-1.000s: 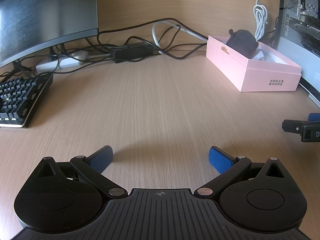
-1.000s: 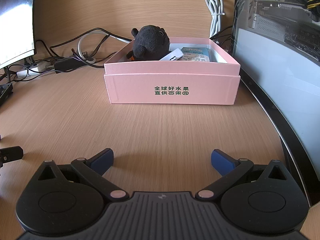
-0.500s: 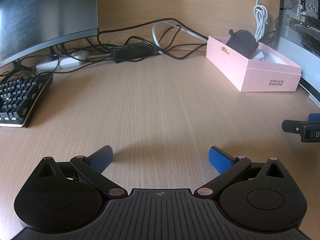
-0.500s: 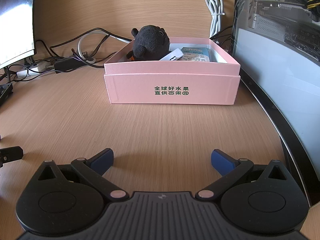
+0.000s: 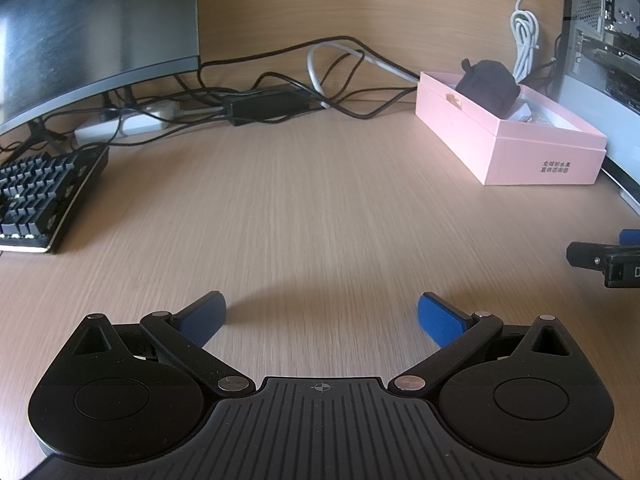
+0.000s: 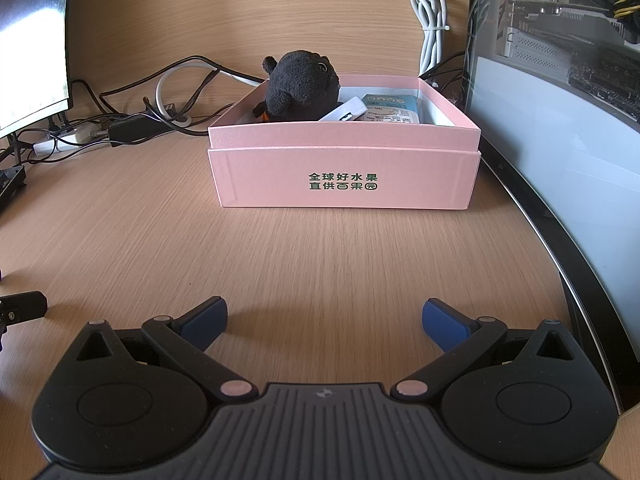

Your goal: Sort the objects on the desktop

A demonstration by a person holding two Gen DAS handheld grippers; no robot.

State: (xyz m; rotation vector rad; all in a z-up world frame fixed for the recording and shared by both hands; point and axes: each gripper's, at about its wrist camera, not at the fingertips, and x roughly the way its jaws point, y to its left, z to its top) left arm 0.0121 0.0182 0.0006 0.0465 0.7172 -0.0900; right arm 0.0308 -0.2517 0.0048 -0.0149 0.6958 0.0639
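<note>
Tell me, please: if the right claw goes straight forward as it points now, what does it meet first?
Most likely the front wall of the pink box. The right claw is open and empty, and only bare desk lies between them.

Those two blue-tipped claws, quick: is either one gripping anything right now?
Left gripper: open, holding nothing.
Right gripper: open, holding nothing.

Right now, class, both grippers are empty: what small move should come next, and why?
Probably none: hold both back. The pink box already holds the plush toy, white device and packet, while the left gripper and right gripper stand open over bare desk.
</note>
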